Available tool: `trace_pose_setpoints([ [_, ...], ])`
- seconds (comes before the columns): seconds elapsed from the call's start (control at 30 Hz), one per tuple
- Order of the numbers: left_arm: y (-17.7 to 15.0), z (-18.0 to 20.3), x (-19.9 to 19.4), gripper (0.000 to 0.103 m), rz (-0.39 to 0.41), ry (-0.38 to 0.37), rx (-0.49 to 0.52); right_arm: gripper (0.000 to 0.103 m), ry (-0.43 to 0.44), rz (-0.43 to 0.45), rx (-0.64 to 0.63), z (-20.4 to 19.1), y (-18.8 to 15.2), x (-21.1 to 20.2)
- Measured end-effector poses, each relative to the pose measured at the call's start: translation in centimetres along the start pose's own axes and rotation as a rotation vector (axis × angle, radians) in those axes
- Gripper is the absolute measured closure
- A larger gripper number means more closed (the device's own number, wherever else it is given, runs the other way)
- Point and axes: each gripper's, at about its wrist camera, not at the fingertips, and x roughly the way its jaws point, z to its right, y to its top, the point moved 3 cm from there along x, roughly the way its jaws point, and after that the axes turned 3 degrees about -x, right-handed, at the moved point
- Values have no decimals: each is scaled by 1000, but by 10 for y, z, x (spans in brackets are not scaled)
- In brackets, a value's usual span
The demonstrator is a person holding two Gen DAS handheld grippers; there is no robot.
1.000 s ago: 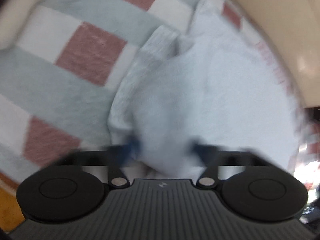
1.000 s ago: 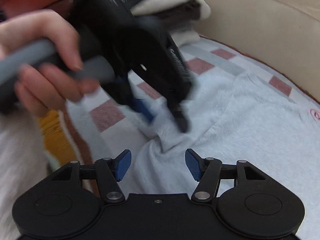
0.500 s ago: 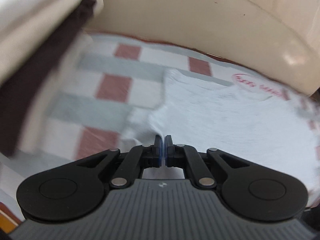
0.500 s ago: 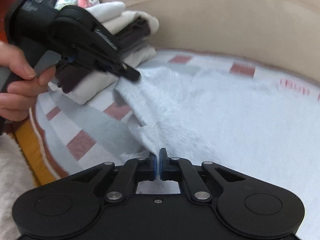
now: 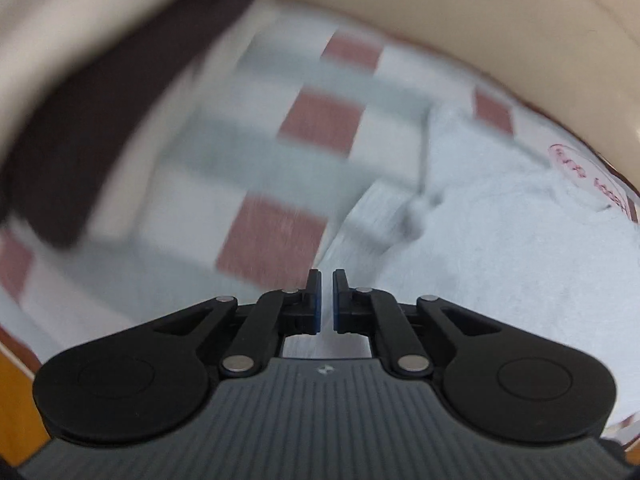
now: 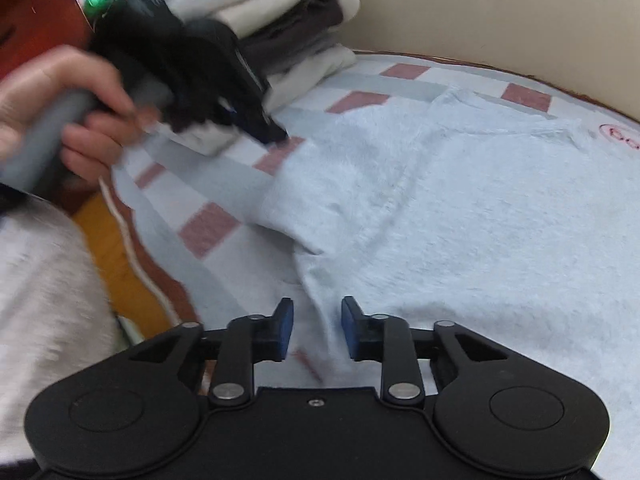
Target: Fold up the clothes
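— Counting first: how many garments lie loose on the checked blanket (image 6: 208, 232)?

— One, a pale blue fuzzy garment (image 6: 460, 220), spread flat ahead of the right tool (image 6: 316, 330) and running off to its right. A folded flap of it sits just ahead and left of that tool's tips.

— And the right tool itself?

— Its two blue-padded jaws stand moderately apart, with nothing pinched between them; the garment's edge lies beneath the gap.

— The left tool?

— Seen from its own camera, the left tool (image 5: 323, 302) has its jaws nearly together, a narrow slit between the pads, and no cloth in it. The same garment (image 5: 500, 260) lies ahead and to its right. From the right camera the left tool (image 6: 256, 124) is a dark blur held by a hand (image 6: 68, 116), far ahead on the left, its tip near the garment's far left corner.

— Anything stacked?

— One pile of folded clothes (image 6: 288, 36), beyond the left tool. I count at least four layers: white, cream, dark brown, cream again. Motion blur hides any finer count.

— Any containers?

— None that I can make out.
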Motion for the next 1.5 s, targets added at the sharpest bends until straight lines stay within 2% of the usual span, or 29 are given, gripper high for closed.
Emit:
trace_pose_setpoints([
  [0.03,3,-5,5,98,-14,-6,-19,71,15,4,12,0,0,-2],
  [0.1,19,-6,12,94,10,-32,17,70,44,11,37,0,1,-7],
  [0.17,35,-5,23,77,36,-49,51,67,51,42,94,10,10,-13],
  [0.27,48,-3,38,75,33,-88,57,66,-36,52,140,39,33,-15],
  [0.43,42,8,43,75,37,-171,111,63,-184,51,212,93,69,-14],
  [0.57,31,22,47,75,23,-206,214,63,-210,48,327,131,77,-10],
  [0.63,24,28,54,75,-13,-207,253,63,-211,52,340,139,72,-5],
  [0.77,18,41,57,68,12,-150,330,63,-286,63,321,141,58,10],
  [0.8,17,44,59,63,19,-125,351,63,-299,68,312,141,55,11],
  [0.83,16,47,60,46,27,-97,371,63,-307,71,303,139,53,13],
  [0.87,14,50,62,37,39,-64,401,63,-313,69,289,138,51,14],
  [0.9,13,52,64,36,53,-29,435,63,-318,66,275,137,49,15],
  [0.93,13,53,63,38,64,-20,442,63,-324,64,261,136,46,16],
  [0.97,15,53,60,53,74,-20,442,63,-328,60,241,134,44,18],
  [1.0,16,53,58,74,84,-20,441,63,-333,56,221,133,42,20],
  [1.03,17,53,55,100,94,-20,440,63,-333,73,203,130,40,18],
  [1.1,20,53,50,100,115,-19,438,63,-278,105,190,124,35,13],
  [1.13,23,52,38,100,167,7,430,63,-250,107,187,120,32,11],
  [1.17,26,50,24,100,233,43,419,63,-258,97,163,117,29,11],
  [1.2,31,45,7,100,298,75,384,63,-266,86,139,115,26,11],
  [1.3,39,26,-34,100,428,142,233,63,-289,55,66,106,18,11],
  [1.4,37,21,-28,100,398,241,219,62,-298,69,77,107,15,8],
  [1.47,37,17,-6,93,324,315,244,62,-320,65,90,104,15,7],
  [1.5,37,15,7,93,283,356,258,62,-344,53,80,99,14,5],
])
